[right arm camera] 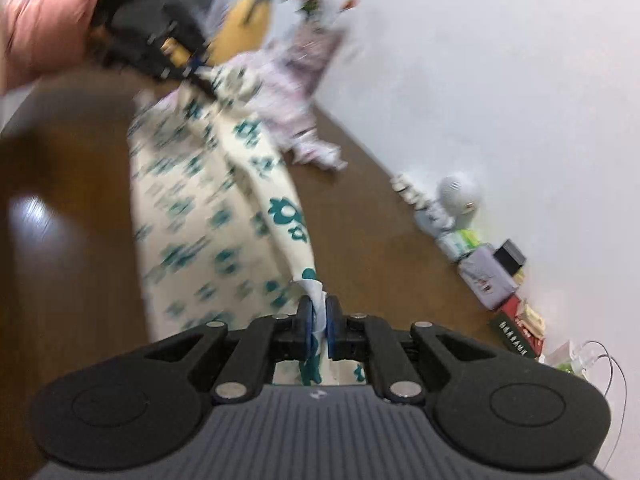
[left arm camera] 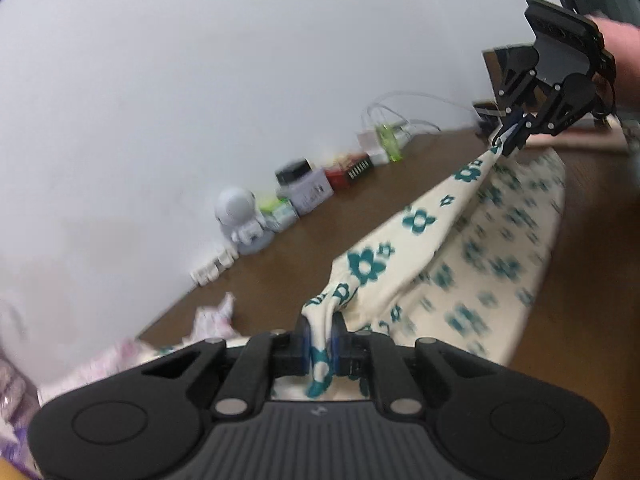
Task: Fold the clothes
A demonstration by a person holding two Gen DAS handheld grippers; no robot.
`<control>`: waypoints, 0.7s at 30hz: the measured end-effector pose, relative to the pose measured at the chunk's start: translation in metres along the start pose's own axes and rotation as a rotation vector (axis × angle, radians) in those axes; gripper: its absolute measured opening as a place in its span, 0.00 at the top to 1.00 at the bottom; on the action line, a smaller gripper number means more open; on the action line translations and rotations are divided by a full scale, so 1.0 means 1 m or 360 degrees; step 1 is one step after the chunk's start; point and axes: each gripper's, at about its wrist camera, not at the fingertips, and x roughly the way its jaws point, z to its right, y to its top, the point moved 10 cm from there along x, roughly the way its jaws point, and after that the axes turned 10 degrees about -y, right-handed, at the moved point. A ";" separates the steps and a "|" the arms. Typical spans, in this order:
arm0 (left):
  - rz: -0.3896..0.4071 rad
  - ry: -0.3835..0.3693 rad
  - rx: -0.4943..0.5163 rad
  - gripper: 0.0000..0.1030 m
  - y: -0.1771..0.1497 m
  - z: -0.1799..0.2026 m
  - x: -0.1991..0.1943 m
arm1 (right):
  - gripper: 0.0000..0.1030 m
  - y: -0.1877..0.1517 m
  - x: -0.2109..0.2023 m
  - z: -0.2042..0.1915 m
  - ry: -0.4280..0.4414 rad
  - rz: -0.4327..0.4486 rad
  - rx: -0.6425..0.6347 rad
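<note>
A cream cloth with teal flowers (left arm camera: 420,232) is stretched between my two grippers above the brown table. My left gripper (left arm camera: 320,330) is shut on one bunched corner of it. My right gripper (right arm camera: 318,312) is shut on the other corner; it also shows far off in the left wrist view (left arm camera: 510,140). The left gripper shows blurred at the top left of the right wrist view (right arm camera: 192,70). The rest of the cloth (right arm camera: 192,200) hangs and lies on the table under the taut edge.
A pink and white garment pile (right arm camera: 296,92) lies by the wall. Along the wall stand a white astronaut figure (left arm camera: 240,220), small boxes (left arm camera: 308,188) and chargers with cables (left arm camera: 384,136). The brown table (right arm camera: 60,220) runs to the left.
</note>
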 end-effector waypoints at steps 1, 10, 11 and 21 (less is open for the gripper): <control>-0.0024 0.0003 -0.0022 0.92 -0.009 0.005 0.001 | 0.94 -0.007 0.001 -0.008 0.0008 -0.0027 -0.0004; -0.0107 -0.0066 -0.0174 0.69 -0.032 0.010 0.005 | 0.64 -0.029 0.006 -0.039 0.0079 -0.0125 0.0109; -0.0093 -0.0079 -0.0179 0.57 -0.029 0.010 0.001 | 0.60 -0.023 0.002 -0.035 0.0101 -0.0089 0.0186; -0.0465 -0.0081 0.0288 0.66 -0.030 0.029 0.041 | 0.53 0.029 0.035 -0.038 0.0225 -0.0021 0.0388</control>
